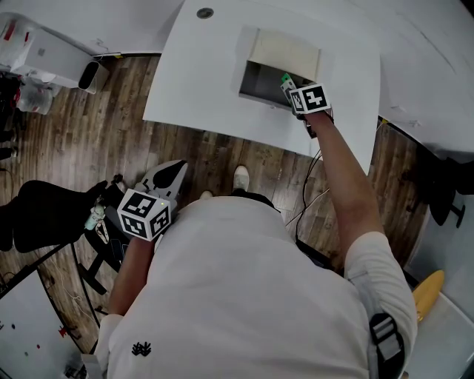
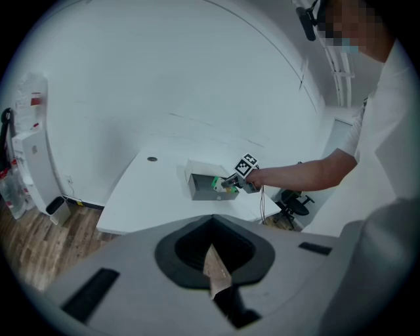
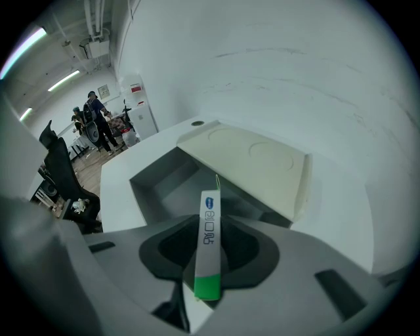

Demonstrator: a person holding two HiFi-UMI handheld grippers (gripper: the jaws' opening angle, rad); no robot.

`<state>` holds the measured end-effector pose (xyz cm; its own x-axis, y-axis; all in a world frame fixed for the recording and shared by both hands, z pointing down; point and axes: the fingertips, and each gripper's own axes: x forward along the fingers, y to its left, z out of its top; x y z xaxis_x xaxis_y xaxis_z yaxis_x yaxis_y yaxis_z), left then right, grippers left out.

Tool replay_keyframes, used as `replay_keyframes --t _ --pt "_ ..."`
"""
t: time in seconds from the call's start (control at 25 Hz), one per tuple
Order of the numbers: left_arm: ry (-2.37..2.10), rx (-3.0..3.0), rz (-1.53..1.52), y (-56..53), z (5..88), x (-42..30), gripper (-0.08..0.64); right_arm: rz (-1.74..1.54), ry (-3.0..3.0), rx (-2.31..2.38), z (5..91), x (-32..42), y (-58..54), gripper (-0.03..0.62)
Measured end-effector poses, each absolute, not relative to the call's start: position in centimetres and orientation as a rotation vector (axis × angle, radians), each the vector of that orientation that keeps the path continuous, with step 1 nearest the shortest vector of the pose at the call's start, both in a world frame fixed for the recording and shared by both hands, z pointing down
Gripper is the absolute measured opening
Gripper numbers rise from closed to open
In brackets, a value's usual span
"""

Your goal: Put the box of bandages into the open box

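The box of bandages, a thin white carton with a green end, stands on edge between the jaws of my right gripper, which is shut on it. It hangs over the near right corner of the open box, a grey box on the white table with its cream lid folded back. In the head view the right gripper holds the bandage box at the open box's right edge. My left gripper is low by the person's left side over the floor, shut with nothing in it.
The white table has a round cable hole at the back. A black chair stands on the wooden floor at the left. A cable hangs below the table's front edge. People stand far off.
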<state>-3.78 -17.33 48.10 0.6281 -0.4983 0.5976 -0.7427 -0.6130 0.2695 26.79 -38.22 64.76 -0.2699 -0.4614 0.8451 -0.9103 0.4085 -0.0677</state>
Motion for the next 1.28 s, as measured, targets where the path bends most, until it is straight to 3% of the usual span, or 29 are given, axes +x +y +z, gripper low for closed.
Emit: replay_keyframes --t 0.56,1.28 --pt "-0.949 2.366 0.644 -17.4 48.2 -4.3 0.003 0.73 -1.906 1.195 64.2 26.5 -38.0 0.177" --pt "-0.861 2.433 0.611 -15.4 48.1 -5.6 0.003 0.602 -1.952 1.357 57.7 26.6 -34.7 0.186"
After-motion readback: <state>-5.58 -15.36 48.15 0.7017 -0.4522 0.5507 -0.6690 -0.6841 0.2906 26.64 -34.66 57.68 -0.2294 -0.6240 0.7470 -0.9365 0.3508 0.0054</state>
